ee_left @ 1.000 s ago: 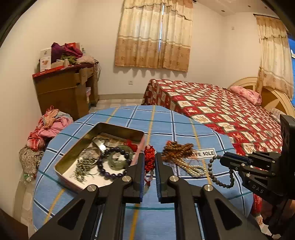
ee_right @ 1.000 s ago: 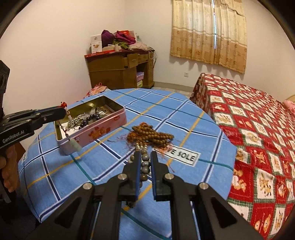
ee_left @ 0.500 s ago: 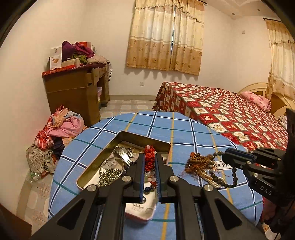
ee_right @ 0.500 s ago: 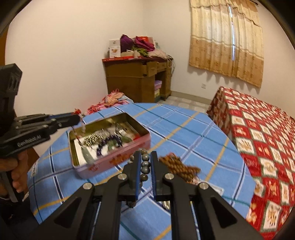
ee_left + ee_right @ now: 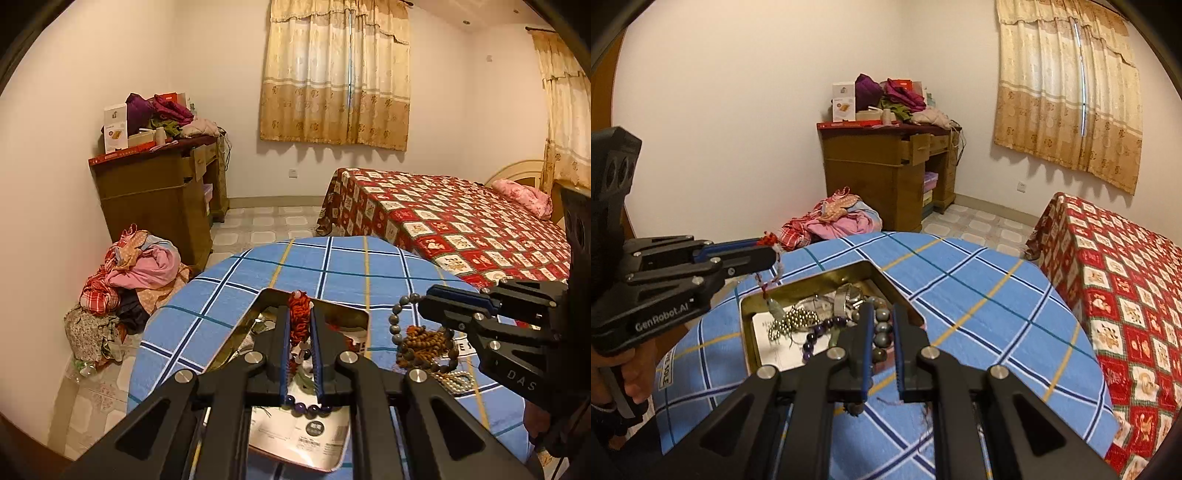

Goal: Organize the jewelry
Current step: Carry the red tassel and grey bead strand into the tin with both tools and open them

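Movement first: both tools have swung across from the open cloth toward the tin (image 5: 798, 291), which a second ago lay off to the left and now sits right under them. The left tool (image 5: 300, 334) is clamped on a red knotted cord charm (image 5: 298, 314) whose pale pendant dangles over the tin's near-left corner; the right tool (image 5: 881, 332) is pinched on a grey bead bracelet (image 5: 881, 326) hanging over the tin's right side. That puts both pieces about ready to drop in — my reading, not a certainty.

The tin is a shallow metal rectangle, brassy inside, already holding a purple bead string (image 5: 822, 332), small metallic balls and a watch band. A brown wooden bead strand (image 5: 424, 341) (matte, bunched) remains on the blue checked table (image 5: 979, 295), right of the tin.
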{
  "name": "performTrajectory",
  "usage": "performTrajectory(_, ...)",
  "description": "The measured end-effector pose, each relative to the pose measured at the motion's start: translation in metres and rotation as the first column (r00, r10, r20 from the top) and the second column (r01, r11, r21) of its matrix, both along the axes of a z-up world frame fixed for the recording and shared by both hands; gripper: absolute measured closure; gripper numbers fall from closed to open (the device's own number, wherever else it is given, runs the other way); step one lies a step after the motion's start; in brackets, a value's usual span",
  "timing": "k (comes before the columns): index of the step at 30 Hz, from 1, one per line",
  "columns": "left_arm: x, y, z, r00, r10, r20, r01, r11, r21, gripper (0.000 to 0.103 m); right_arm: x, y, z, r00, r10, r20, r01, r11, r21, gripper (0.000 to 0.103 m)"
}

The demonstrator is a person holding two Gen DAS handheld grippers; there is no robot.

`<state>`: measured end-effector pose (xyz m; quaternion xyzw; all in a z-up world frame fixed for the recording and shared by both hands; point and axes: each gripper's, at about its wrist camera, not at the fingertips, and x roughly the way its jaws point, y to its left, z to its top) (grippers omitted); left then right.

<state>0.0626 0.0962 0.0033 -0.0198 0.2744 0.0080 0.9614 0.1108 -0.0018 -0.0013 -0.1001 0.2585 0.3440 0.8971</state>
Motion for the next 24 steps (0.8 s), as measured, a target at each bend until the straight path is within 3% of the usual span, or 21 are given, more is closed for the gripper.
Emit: performTrajectory(24, 0.054, 0.021, -0.025, 0.991, -0.010, -0.131, 0.011, 1.000, 0.011, 0.094, 0.054, 0.037, -0.024, 0.992, 0.002, -0.123, -0.002, 1.000, -0.003, 0.091)
